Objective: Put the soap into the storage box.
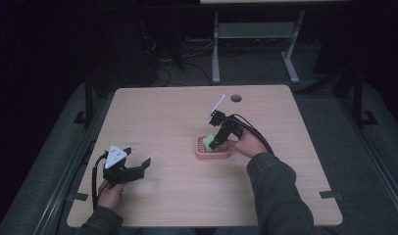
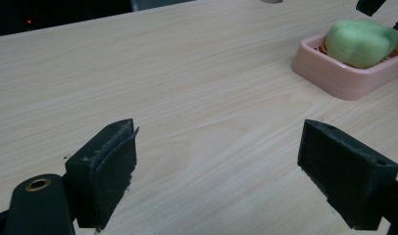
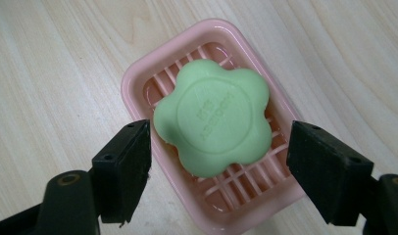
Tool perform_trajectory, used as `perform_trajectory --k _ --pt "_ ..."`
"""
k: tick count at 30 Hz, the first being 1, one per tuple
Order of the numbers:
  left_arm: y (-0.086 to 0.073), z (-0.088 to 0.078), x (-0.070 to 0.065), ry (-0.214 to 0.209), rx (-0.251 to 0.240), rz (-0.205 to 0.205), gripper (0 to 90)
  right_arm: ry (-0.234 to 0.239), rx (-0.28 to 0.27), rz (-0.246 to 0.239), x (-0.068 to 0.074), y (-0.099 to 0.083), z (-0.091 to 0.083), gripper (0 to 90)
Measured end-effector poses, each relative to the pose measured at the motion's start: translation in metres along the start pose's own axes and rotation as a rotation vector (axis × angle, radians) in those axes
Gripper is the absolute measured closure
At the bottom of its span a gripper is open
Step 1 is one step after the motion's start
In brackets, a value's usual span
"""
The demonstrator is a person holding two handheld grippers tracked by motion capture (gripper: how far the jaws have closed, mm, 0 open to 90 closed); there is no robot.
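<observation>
— Where is your right gripper (image 3: 219, 161) now?

— It hangs just above the green soap (image 3: 214, 122), which lies in the pink soap dish (image 3: 138, 78) near the middle of the table (image 1: 162, 112). Your jaws are spread on both sides of the soap (not touching it).

— And your left gripper (image 2: 219, 166)?

— Low over bare wood, well apart from the dish, jaws wide apart and holding nothing.

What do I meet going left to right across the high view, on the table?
Left gripper → pink soap dish with the green soap in it → right gripper over that dish, jaws open.
</observation>
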State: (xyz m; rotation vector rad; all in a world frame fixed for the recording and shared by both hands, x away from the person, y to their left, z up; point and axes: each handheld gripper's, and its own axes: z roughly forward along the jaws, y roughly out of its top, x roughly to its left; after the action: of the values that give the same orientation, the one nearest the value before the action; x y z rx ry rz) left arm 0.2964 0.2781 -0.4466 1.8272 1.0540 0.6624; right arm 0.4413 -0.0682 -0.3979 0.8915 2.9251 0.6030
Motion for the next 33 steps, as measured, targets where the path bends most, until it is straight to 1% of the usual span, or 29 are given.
perform_trajectory --k 12,17,25,27,28,33 --pt "0.000 0.000 0.000 -0.001 0.004 -0.002 14.3 -0.010 -0.008 0.001 0.001 -0.006 -0.009 24.8" --pt "0.000 0.000 -0.001 -0.002 0.002 -0.004 14.3 -0.005 -0.005 0.009 0.001 -0.009 -0.012 24.7" --pt "-0.001 0.000 -0.001 -0.004 0.001 -0.003 14.3 -0.007 -0.009 0.006 0.002 -0.012 -0.016 24.7" --pt "-0.001 0.000 -0.001 -0.003 0.001 -0.004 14.3 -0.011 -0.015 0.004 0.002 -0.015 -0.017 24.7" --pt "-0.001 0.001 -0.001 -0.003 0.003 -0.003 14.3 -0.007 -0.015 0.015 0.001 -0.018 -0.017 24.7" --pt "-0.001 0.001 -0.001 -0.003 0.003 -0.001 14.3 -0.006 -0.018 0.029 -0.002 -0.026 -0.018 24.7"
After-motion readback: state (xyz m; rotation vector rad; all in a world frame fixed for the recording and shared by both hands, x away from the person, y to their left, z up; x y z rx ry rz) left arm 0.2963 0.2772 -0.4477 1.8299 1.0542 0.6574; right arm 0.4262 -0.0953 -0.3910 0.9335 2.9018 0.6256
